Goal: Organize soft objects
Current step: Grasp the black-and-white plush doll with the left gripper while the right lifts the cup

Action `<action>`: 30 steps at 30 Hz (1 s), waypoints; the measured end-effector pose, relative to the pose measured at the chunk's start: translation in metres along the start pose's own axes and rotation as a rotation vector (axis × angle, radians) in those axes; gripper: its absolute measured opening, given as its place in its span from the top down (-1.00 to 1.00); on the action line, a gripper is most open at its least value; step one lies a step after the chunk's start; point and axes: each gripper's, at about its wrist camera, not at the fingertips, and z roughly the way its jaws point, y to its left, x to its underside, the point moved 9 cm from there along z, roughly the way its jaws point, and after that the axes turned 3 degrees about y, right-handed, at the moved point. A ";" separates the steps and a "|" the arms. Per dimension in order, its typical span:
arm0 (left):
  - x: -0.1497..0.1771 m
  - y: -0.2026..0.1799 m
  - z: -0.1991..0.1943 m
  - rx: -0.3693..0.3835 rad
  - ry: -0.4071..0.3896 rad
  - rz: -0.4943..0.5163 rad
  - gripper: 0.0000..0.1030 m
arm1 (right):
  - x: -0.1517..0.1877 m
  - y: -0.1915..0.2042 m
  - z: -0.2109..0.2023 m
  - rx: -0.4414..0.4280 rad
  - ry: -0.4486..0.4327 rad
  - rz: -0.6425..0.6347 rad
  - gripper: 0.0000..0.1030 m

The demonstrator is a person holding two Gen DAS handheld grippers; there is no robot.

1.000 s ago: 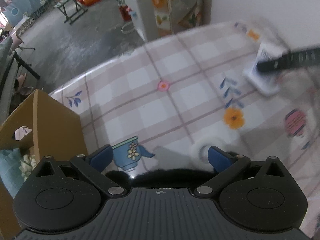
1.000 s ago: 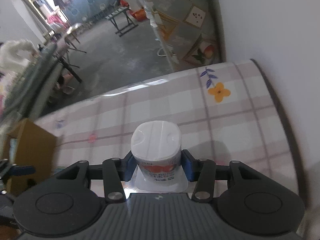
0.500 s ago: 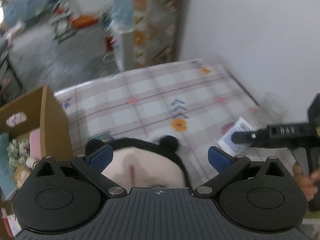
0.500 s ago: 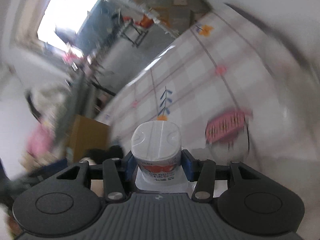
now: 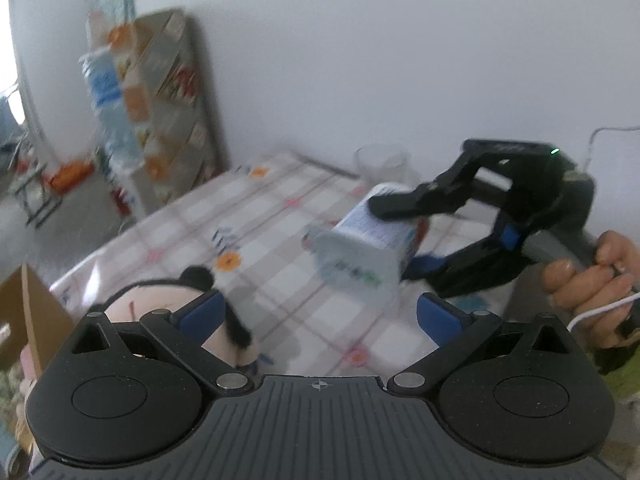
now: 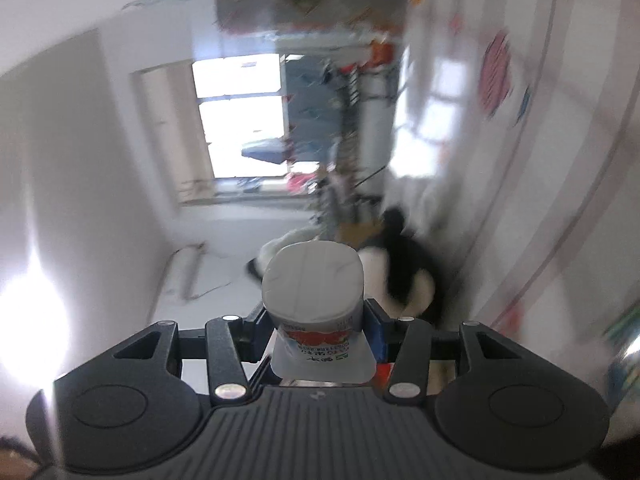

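My right gripper (image 6: 316,328) is shut on a white yogurt cup (image 6: 314,288) with a red and green label. In the left wrist view the same right gripper (image 5: 412,236) holds the yogurt cup (image 5: 360,240) on its side above the checked tablecloth (image 5: 280,216), a hand (image 5: 588,276) on its handle. My left gripper (image 5: 320,314) is open with nothing between its fingers. A panda plush (image 5: 160,300) with black ears lies on the table just beyond the left finger. In the right wrist view the panda plush (image 6: 400,276) shows blurred behind the cup.
A cardboard box (image 5: 24,320) stands at the table's left edge. A clear glass (image 5: 380,164) stands near the white wall at the back. A patterned cabinet (image 5: 168,92) and a water dispenser (image 5: 108,92) stand beyond the table.
The right gripper has rolled onto its side and sunk, the cup still in it. The left gripper has risen and swung right; the panda plush now lies to its left.
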 end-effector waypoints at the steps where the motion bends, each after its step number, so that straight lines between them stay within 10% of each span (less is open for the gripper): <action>1: 0.000 -0.004 -0.004 0.010 -0.019 0.009 -0.99 | 0.005 0.001 0.004 -0.020 0.019 0.002 0.88; 11: 0.005 -0.016 -0.029 0.110 -0.138 0.034 -0.93 | 0.038 -0.002 0.028 -0.165 0.133 0.059 0.88; 16: 0.007 -0.016 -0.030 0.139 -0.153 0.023 -0.49 | 0.037 -0.009 0.040 -0.215 0.164 0.084 0.88; 30: 0.024 -0.016 -0.026 0.159 -0.085 -0.011 -0.21 | 0.054 -0.030 0.026 -0.212 0.167 0.154 0.88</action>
